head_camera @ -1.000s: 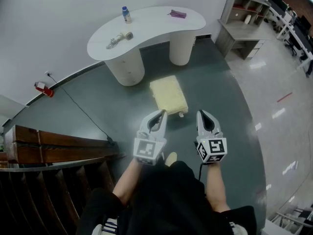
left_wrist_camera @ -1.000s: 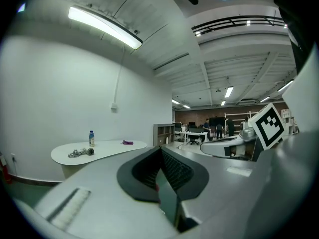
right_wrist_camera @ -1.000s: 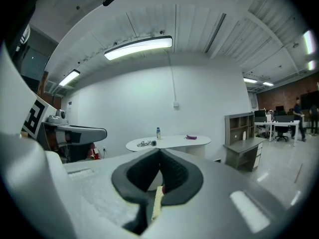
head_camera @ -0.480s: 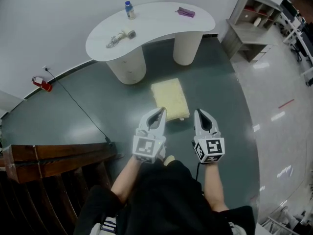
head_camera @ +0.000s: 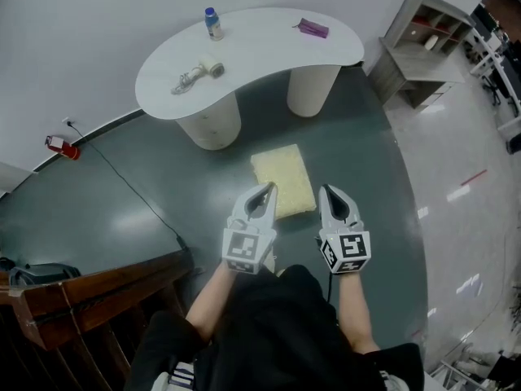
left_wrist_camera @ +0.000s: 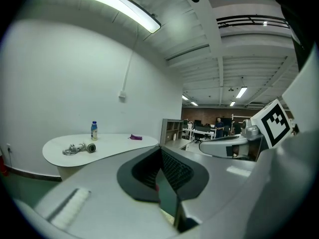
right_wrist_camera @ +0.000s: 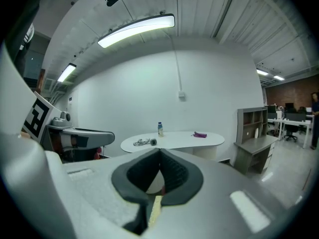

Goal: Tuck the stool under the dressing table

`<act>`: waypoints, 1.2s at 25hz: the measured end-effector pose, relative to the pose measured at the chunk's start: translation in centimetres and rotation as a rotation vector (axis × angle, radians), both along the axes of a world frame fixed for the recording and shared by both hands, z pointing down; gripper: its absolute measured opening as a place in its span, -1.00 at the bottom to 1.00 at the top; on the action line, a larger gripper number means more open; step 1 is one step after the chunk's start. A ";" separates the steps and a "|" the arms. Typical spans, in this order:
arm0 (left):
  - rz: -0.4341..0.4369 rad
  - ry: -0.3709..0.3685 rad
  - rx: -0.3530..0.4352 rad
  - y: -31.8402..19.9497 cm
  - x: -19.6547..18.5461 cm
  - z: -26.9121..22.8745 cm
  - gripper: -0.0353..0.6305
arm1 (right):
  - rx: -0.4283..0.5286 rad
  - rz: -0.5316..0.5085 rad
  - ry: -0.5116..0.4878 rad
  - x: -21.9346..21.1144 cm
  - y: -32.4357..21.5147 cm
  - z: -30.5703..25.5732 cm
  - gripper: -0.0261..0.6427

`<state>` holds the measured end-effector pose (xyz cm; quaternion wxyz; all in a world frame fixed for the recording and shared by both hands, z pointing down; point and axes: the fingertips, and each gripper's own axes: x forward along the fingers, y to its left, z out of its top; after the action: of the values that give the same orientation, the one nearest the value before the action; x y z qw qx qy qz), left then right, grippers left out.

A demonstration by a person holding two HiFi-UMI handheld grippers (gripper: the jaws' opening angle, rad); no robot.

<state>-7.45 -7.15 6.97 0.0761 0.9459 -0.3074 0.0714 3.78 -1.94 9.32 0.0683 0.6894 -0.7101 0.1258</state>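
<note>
The stool (head_camera: 282, 181) is a low seat with a cream cushion, standing on the dark floor just in front of the white kidney-shaped dressing table (head_camera: 252, 47), outside its two round pedestals. My left gripper (head_camera: 264, 191) is shut and empty, its tips over the stool's near left corner. My right gripper (head_camera: 326, 192) is shut and empty too, just off the stool's near right corner. In the left gripper view the shut left gripper (left_wrist_camera: 160, 151) points level towards the table (left_wrist_camera: 107, 146). In the right gripper view the right gripper (right_wrist_camera: 159, 153) faces the table (right_wrist_camera: 174, 141); a cream sliver of the stool (right_wrist_camera: 155, 210) shows below.
On the table lie a bottle (head_camera: 211, 24), a corded hair tool (head_camera: 195, 70) and a purple item (head_camera: 313, 28). A grey shelf unit (head_camera: 423, 47) stands at the right. Dark wooden furniture (head_camera: 89, 287) is at my near left. A black cable (head_camera: 130, 190) crosses the floor.
Both grippers have moved forward together towards the stool and table, staying shut. The stool now lies right at their tips, and the wooden furniture has slid back in the view.
</note>
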 end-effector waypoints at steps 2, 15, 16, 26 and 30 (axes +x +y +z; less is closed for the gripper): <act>-0.001 0.003 -0.011 -1.6 -0.1 0.5 -0.88 | -0.005 -0.005 0.002 -0.2 -1.8 0.3 -0.92; -0.049 -0.008 -0.084 -8.4 -1.6 4.8 -0.88 | -0.074 -0.036 0.005 -1.1 -9.2 3.9 -0.92; -0.052 -0.011 -0.087 -8.7 -1.5 5.1 -0.88 | -0.078 -0.039 0.004 -0.9 -9.6 4.2 -0.92; -0.167 -0.028 -0.127 -9.6 -0.6 8.4 -0.88 | -0.119 -0.150 -0.018 0.6 -12.1 7.3 -0.92; -0.228 -0.051 -0.155 -9.8 0.4 10.7 -0.88 | -0.135 -0.195 -0.061 1.8 -13.2 9.7 -0.92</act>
<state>-7.01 -16.98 17.70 0.1484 0.8940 -0.4082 0.1100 5.55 -15.11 19.01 0.1048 0.6068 -0.7653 0.1873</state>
